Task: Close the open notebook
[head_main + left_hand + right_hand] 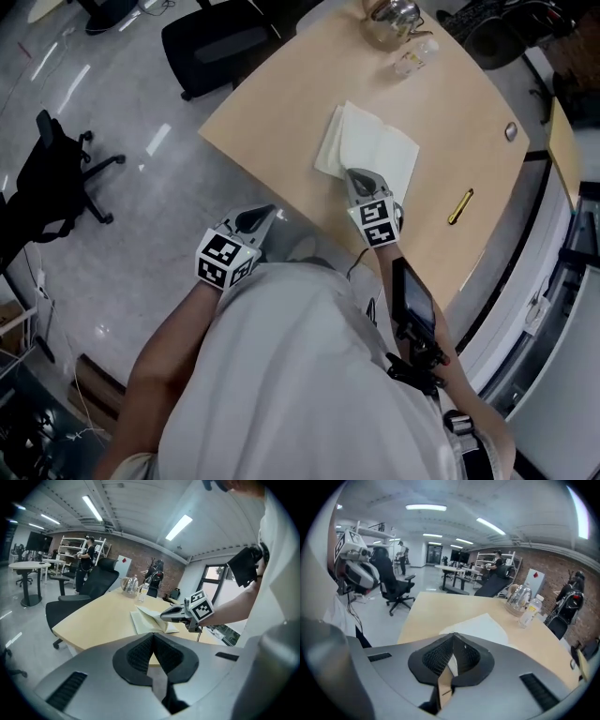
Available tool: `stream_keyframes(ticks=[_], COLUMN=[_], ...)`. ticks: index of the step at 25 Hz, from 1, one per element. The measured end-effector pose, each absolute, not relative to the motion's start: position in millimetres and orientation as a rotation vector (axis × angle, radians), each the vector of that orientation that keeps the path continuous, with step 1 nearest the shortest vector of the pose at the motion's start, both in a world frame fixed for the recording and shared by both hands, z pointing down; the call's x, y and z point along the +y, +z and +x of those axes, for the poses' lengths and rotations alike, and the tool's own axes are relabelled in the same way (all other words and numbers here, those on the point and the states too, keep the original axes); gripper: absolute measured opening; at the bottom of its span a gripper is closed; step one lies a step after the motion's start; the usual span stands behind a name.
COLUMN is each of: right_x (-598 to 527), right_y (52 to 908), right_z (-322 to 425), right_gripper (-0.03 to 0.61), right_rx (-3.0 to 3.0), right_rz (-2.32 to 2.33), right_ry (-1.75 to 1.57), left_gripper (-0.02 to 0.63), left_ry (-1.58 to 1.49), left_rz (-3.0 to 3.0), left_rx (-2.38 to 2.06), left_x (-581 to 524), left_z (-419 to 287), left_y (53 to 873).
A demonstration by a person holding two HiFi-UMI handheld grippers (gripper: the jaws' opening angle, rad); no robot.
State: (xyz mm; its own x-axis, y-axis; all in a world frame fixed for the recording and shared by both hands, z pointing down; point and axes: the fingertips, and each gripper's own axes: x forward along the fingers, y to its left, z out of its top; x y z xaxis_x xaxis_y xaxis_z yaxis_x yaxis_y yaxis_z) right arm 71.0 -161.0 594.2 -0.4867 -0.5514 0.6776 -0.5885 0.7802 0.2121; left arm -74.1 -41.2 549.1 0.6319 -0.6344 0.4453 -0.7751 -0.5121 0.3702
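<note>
An open notebook (pixel 375 150) with cream pages lies on the tan table (pixel 281 103). My right gripper (pixel 356 175) is at its near edge, shut on a tan cover or leaf of the notebook (pixel 480 627), which shows between its jaws. From the left gripper view the right gripper (pixel 163 616) holds that leaf lifted a little above the other pages (pixel 147 623). My left gripper (pixel 267 216) hangs off the table's near left edge, close to my body; its jaws (pixel 152 639) meet with nothing between them.
A glass kettle (pixel 392 19) and a small water bottle (pixel 412 58) stand at the table's far end. A yellow pen (pixel 460 206) lies right of the notebook. Black office chairs (pixel 220 42) (pixel 56 178) stand on the floor to the left.
</note>
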Motion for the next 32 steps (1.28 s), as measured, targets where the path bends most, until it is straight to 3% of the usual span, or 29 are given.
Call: stream_keyframes(ticks=[10, 19, 32], right_x=[-154, -149, -146], right_y=[561, 597, 676], right_z=[178, 273, 312], right_gripper=[0.015, 0.015, 0.017], right_rx=[-2.289, -2.154, -1.748], right_rz=[1.41, 1.837, 1.797], right_ry=[0.371, 0.887, 1.176], left_gripper=[0.005, 0.005, 0.005], left_ry=[0.43, 0.498, 0.539], left_rz=[2.451, 2.476, 2.442], left_rx=[-0.892, -0.863, -0.916], left_x=[-63, -69, -61], left_z=[-7, 8, -1], left_y=[538, 534, 534])
